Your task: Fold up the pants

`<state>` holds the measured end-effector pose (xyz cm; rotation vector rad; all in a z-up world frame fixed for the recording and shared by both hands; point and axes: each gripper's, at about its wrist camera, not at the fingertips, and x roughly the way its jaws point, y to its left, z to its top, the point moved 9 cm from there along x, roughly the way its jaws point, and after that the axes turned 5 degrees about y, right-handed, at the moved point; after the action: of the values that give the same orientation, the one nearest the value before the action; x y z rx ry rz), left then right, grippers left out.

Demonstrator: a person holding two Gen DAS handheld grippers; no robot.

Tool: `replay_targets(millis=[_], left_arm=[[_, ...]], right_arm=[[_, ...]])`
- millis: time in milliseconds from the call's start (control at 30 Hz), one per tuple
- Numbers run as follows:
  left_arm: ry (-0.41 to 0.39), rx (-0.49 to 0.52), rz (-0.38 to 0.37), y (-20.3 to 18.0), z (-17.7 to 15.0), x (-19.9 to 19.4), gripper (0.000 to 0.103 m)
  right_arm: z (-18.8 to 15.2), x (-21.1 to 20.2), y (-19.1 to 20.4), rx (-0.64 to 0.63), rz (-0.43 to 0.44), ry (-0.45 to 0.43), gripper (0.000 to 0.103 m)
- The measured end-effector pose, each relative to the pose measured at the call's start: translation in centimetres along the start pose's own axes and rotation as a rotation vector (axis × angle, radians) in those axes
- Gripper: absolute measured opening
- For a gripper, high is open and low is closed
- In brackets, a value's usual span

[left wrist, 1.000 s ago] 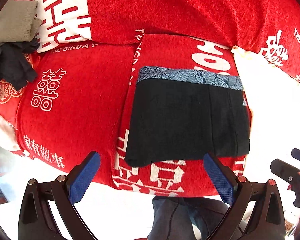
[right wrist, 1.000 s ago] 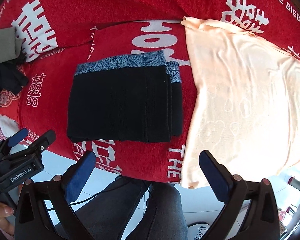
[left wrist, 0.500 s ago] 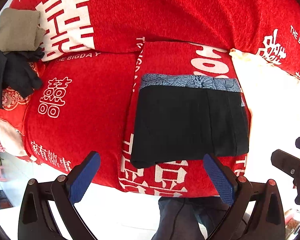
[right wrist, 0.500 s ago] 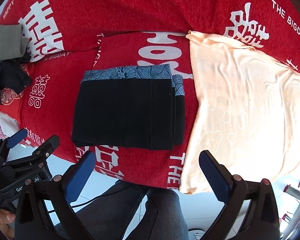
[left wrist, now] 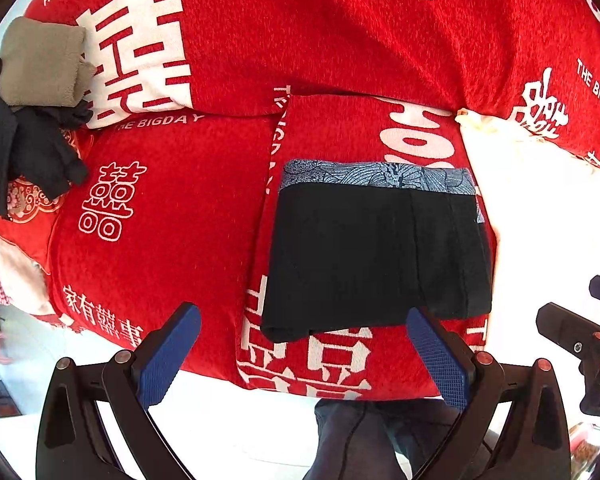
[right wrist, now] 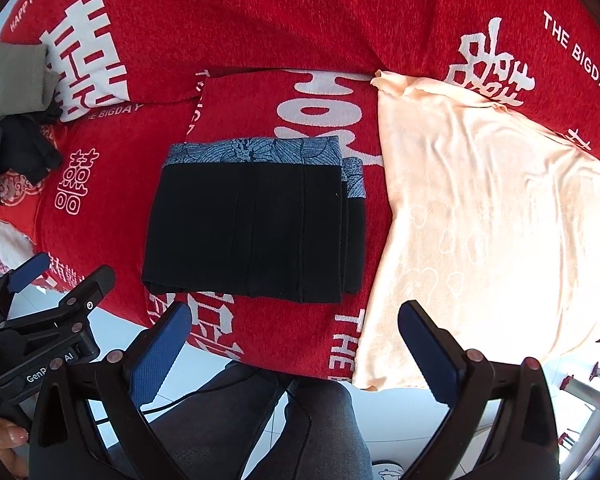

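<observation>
Folded pants lie flat, both grippers held clear above them

The black pants (right wrist: pixel 252 232), patterned waistband (right wrist: pixel 256 151) away from the person, sit as a neat rectangle on the red blanket (left wrist: pixel 172 216), seemingly finished. Left gripper (left wrist: pixel 300 354) and right gripper (right wrist: pixel 296 350) hover with jaws spread, holding nothing. A peach cloth (right wrist: pixel 480 208) lies just beside the pants; a heap of dark clothes (left wrist: pixel 24 152) sits well apart, obstructing nothing

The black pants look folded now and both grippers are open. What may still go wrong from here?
1. The folded black pants have an offset layer on their right side; a careless touch may loosen it.
2. They lie close to the peach cloth, so the right gripper might catch that instead.
3. The near edge lies near the bed's front, so it may slip off.
</observation>
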<state>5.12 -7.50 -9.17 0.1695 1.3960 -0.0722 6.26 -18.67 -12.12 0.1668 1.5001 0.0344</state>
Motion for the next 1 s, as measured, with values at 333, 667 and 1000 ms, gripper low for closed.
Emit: replay_targets(millis=[333, 667, 1000], left_arm=[[-0.001, 0.004, 0.004, -0.2, -0.14, -0.08, 0.103], [-0.011, 0.0, 0.008, -0.34, 0.02, -0.3, 0.103], [-0.011, 0.013, 0.007, -0.45, 0.01, -0.34, 0.103]], right_arm=[[0.0, -0.11, -0.16, 0.003, -0.002, -0.002, 0.103], [-0.08, -0.13, -0.36, 0.014, -0.005, 0.0, 0.103], [-0.14, 0.09, 0.0, 0.009, -0.01, 0.004, 0.103]])
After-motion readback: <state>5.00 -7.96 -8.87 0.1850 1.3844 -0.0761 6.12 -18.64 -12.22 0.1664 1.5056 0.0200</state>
